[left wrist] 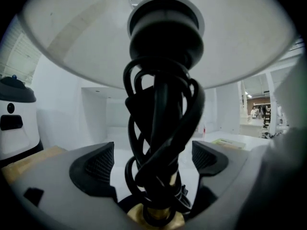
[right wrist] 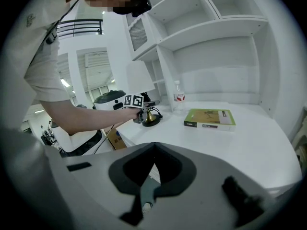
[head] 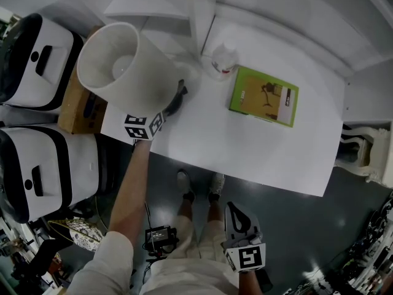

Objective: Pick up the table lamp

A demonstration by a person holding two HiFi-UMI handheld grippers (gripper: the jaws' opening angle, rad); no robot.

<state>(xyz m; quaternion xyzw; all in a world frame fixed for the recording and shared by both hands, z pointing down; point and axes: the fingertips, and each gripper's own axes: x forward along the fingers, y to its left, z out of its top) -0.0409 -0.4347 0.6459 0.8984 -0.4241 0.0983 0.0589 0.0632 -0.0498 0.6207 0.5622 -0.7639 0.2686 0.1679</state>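
The table lamp [head: 123,60] has a white shade, a brass stem wound with black cord [left wrist: 160,104] and a dark round base [right wrist: 152,121] that looks to rest on the white table's left end. My left gripper [head: 177,97] reaches in under the shade. Its jaws [left wrist: 152,159] stand open on either side of the corded stem, with a thin gap showing on each side. My right gripper [head: 236,211] hangs low by the person's legs, off the table. It [right wrist: 154,150] is shut on nothing.
A green book [head: 264,96] lies on the table [head: 258,152] right of the lamp, and a small water bottle [head: 222,59] stands behind them. White appliances [head: 37,60] and a cardboard box [head: 77,103] crowd the left side. Shelves [right wrist: 216,28] rise at the back.
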